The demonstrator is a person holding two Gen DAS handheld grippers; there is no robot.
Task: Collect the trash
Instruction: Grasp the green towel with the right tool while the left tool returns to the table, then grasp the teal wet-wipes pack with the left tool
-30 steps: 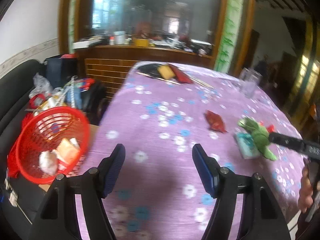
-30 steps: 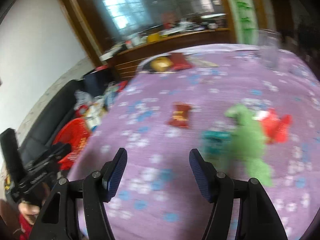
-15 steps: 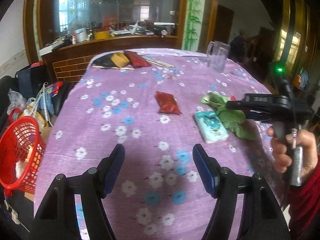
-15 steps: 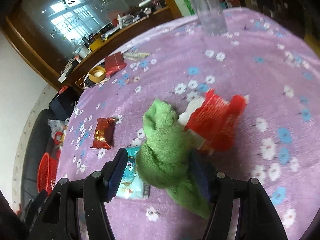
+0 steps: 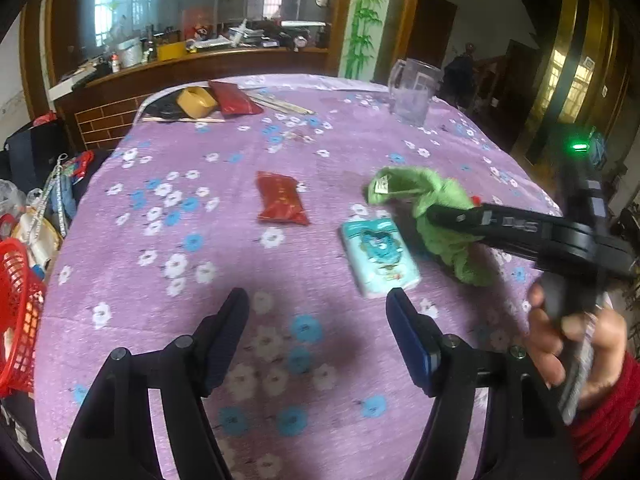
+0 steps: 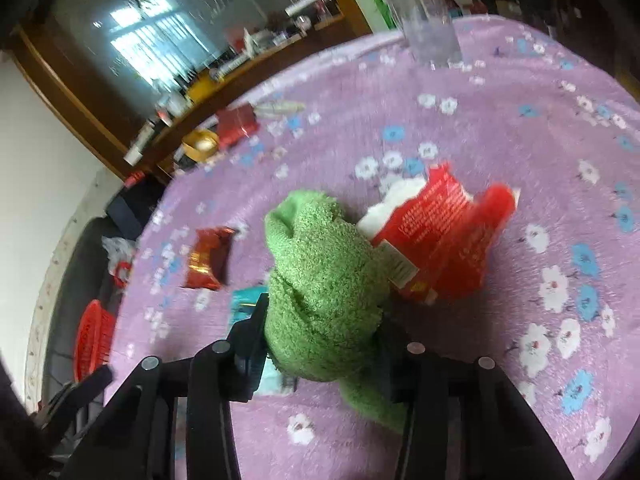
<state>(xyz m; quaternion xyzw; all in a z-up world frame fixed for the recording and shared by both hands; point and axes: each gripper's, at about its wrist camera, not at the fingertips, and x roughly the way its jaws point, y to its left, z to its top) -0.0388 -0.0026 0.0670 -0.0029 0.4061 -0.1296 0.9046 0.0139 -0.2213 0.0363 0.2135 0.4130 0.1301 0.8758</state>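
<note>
right gripper [image 6: 320, 344] just closed on green cloth [image 6: 320, 280] | left gripper [image 5: 316, 320] open, empty | risk: cloth isn't trash; lifting may drag red wrapper [image 6: 444, 240] off table [image 6: 520, 120] edge

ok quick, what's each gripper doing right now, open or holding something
left gripper: open, nothing between its fingers.
right gripper: jaws just closed, shut on the green cloth.

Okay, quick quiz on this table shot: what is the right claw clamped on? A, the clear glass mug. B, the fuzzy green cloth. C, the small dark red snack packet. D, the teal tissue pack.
B: the right claw has just been closing, and its fingers press both sides of the fuzzy green cloth; the dark red snack packet, teal tissue pack and glass mug lie or stand apart on the tablecloth.
</note>
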